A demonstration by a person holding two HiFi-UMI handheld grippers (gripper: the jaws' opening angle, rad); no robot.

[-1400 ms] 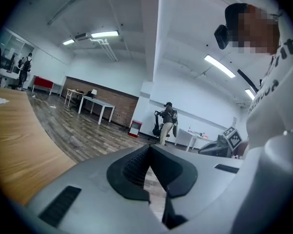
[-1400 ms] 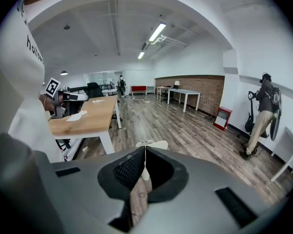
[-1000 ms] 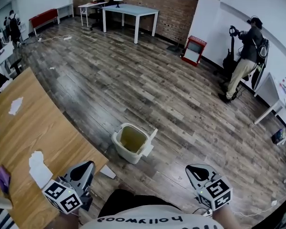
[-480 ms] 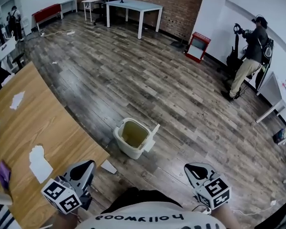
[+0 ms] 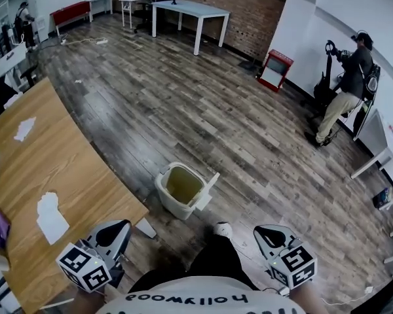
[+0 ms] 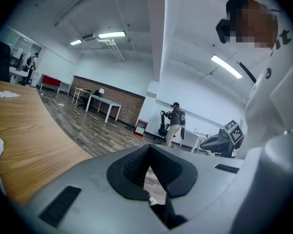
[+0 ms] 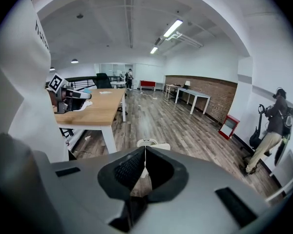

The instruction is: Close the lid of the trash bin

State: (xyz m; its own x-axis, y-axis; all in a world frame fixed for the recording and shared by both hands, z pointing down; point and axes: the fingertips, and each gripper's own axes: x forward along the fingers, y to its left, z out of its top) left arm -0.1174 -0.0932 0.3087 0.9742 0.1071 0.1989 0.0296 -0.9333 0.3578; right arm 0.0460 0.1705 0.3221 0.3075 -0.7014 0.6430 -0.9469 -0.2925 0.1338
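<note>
Head view: the bin (image 5: 181, 190) stands on the wood floor just off the near corner of the table (image 5: 46, 156). Its lid (image 5: 208, 190) is open, hanging tilted off the bin's right side. My left gripper (image 5: 118, 228) hovers near the table's near corner; my right gripper (image 5: 265, 234) hovers over the floor, well right of it. The bin sits farther out, between the two and apart from both. A paper (image 5: 51, 212) lies on the table. A person (image 5: 344, 87) stands far right by the wall.

Left gripper view: the left gripper (image 6: 149, 146) has its jaws pressed together at the tips, with nothing between them. The table (image 6: 29, 130) runs along the left, and the right gripper (image 6: 224, 139) shows at right.

Right gripper view: the right gripper (image 7: 145, 149) also has its tips pressed together and holds nothing. The bin (image 7: 148, 143) shows on the floor just past the tips, apart from them, with the table (image 7: 95, 108) on the left.
</note>
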